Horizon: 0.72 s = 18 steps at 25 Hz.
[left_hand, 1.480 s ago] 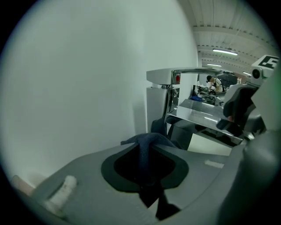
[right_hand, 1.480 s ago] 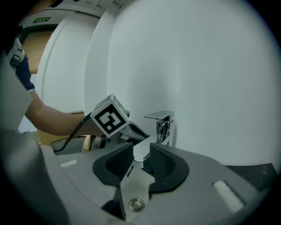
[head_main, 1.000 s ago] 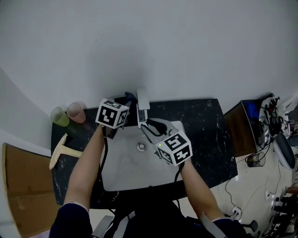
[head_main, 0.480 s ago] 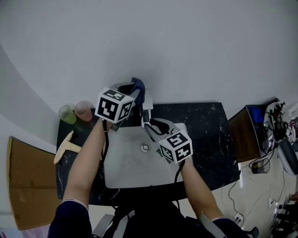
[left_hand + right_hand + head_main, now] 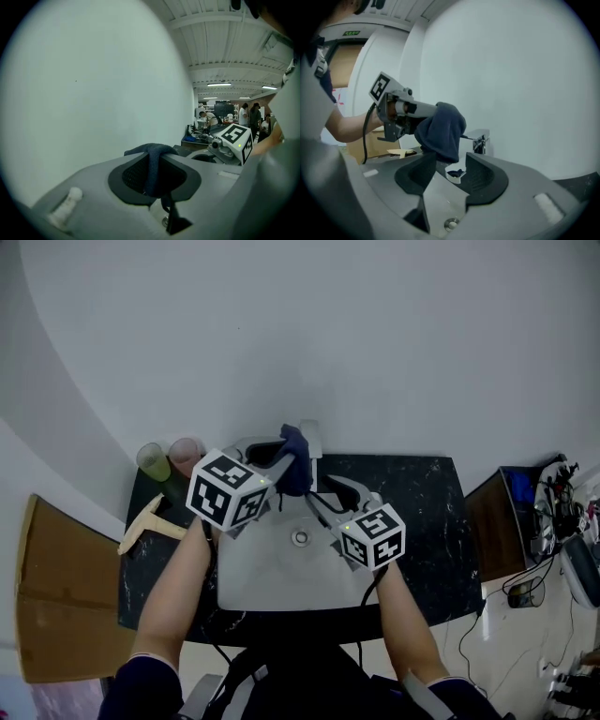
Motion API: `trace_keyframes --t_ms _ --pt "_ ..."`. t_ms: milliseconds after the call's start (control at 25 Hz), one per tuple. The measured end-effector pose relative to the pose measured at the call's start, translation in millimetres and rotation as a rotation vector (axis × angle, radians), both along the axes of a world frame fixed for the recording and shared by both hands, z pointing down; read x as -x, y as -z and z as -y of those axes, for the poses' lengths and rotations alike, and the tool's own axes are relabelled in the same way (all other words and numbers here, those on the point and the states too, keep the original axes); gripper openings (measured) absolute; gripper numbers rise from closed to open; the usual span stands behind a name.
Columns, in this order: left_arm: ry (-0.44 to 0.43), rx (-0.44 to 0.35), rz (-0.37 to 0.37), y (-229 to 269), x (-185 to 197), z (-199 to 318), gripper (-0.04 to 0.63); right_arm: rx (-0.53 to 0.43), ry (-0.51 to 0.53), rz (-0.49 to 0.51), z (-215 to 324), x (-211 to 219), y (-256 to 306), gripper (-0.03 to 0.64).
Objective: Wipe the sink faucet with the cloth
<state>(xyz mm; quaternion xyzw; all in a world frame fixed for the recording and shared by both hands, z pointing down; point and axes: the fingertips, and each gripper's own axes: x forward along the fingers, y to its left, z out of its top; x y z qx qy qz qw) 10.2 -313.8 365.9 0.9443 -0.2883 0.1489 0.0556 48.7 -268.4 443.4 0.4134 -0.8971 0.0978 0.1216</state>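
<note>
A big white wall (image 5: 375, 334) fills most of the head view. Below it is a black counter (image 5: 422, 512) with white specks, and a white sink (image 5: 272, 582) is set in it. A brown board (image 5: 52, 606) leans at the far left.

The left gripper (image 5: 156, 159) has gone up since a second ago. Back then it was low, beside the faucet (image 5: 481, 141). Now it is up by the faucet's top. Its claw is pinching the dark blue cloth (image 5: 294, 463), and the cloth went up with it. The cloth hangs in a bunch above the spout, just beside the tall part of the faucet. I cannot tell if it touches the faucet.

The right gripper (image 5: 449, 161) is over the sink, just in front of the faucet, close to where it was. Its claw has just been opening and is now spread wide. The end of the spout shows in the gap between the two jaws, but the pads do not press on it.

A cube (image 5: 228, 498) with black and white square patterns sits on the left gripper, and another cube (image 5: 375, 535) sits on the right one. A green sign (image 5: 351, 33) hangs up high in the right gripper view, but its letters are too small to read.

A wooden tool (image 5: 145, 526) lies on the counter's left end. A green cup (image 5: 153, 461) and a pink cup (image 5: 186, 454) stand side by side behind it. The round drain (image 5: 300, 538) is in the sink.
</note>
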Motion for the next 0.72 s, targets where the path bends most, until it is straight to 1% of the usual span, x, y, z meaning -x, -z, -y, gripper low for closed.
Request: trace_keyframes --t_ms 80,120,200,280,400,440,520,560,600,720 --pt "-0.02 0.02 -0.01 -7.9 0.0 -19.0 0.052 -0.033 0.046 0.007 -14.6 4.1 11.4 0.257" --pt "-0.033 0.031 -0.018 -12.0 -1.5 -28.7 0.052 -0.046 0.065 0.004 -21.4 6.1 14.9 0.268" --pt "-0.071 0.056 -0.038 -18.4 -6.3 -48.1 0.054 -0.065 0.094 -0.014 -33.2 8.4 16.6 0.282" --pt "-0.128 0.088 -0.052 -23.9 -14.3 -67.7 0.054 -0.08 0.121 -0.037 -43.7 9.8 14.3 0.29" --pt "-0.23 0.132 -0.046 -33.8 -31.8 -94.3 0.054 -0.094 0.169 -0.072 -59.9 10.5 6.9 0.29" --pt "-0.247 0.14 -0.041 -37.1 -36.6 -99.4 0.054 -0.091 0.177 -0.085 -64.1 8.9 3.0 0.27" --pt "-0.252 0.147 -0.041 -42.8 -43.5 -103.2 0.054 -0.081 0.166 -0.107 -68.5 2.3 -4.9 0.152" --pt "-0.244 0.145 -0.043 -45.3 -46.1 -102.9 0.055 -0.077 0.15 -0.112 -68.9 -2.2 -8.2 0.121" --pt "-0.234 0.14 -0.041 -47.8 -48.4 -101.9 0.061 -0.072 0.133 -0.114 -68.4 -7.0 -11.2 0.107" --pt "-0.197 0.12 -0.016 -56.2 -52.7 -97.2 0.109 -0.047 0.083 -0.132 -63.4 -24.6 -23.2 0.1"
